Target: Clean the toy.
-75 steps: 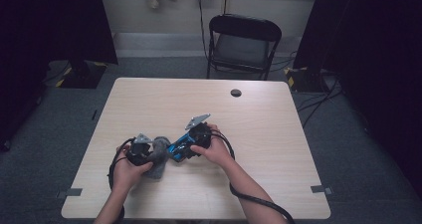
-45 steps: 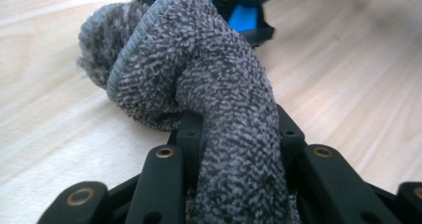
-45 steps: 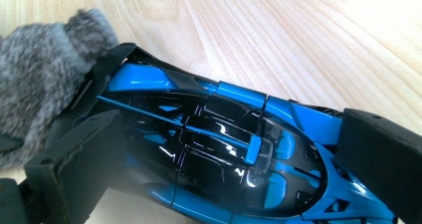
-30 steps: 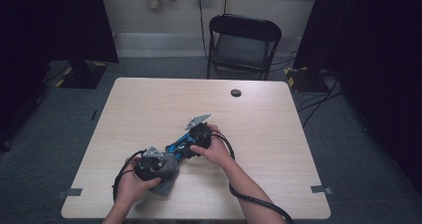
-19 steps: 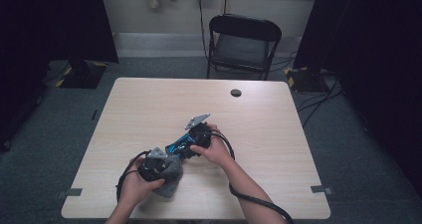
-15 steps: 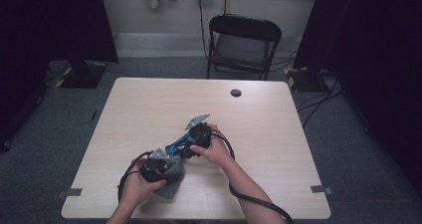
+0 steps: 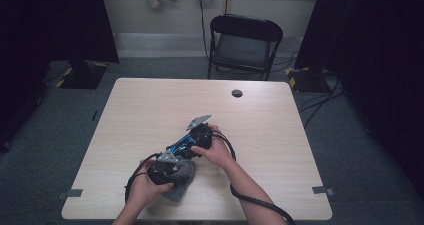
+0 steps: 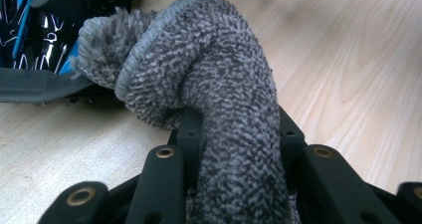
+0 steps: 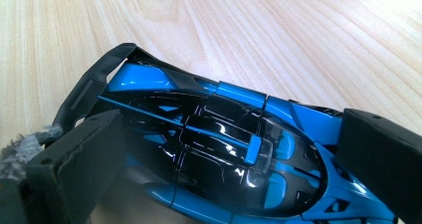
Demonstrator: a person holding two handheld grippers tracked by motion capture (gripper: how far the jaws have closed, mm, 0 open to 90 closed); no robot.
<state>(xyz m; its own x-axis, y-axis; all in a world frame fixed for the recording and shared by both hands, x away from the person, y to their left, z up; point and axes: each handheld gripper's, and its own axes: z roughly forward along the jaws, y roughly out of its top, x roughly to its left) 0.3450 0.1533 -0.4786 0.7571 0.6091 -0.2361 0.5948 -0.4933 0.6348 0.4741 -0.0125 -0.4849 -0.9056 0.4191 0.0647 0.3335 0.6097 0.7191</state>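
Observation:
A blue and black toy car [image 9: 224, 149] lies on the wooden table [image 7: 150, 110], and my right gripper [image 9: 229, 149] is shut on it, one pad [image 9: 74, 169] on each flank. In the high view the car [image 7: 179, 146] sits at mid-table between the two hands, with the right gripper [image 7: 186, 144] over it. My left gripper [image 8: 234, 129] is shut on a bunched grey terry cloth [image 8: 209, 69], whose folded end touches the car's tail [image 8: 30, 40]. From above, the cloth [image 7: 181, 177] and the left gripper [image 7: 170, 169] lie just nearer than the car.
A black folding chair [image 7: 243, 45] stands beyond the table's far edge. A small dark round cap [image 7: 237, 93] sits in the tabletop near that edge. Black cables [image 7: 250, 200] trail from both grippers toward the near edge.
Since the earliest frame the left hand has drawn the cloth toward the near edge and a little to the right. Over the last second it hardly shifts. The right hand and car stay still.

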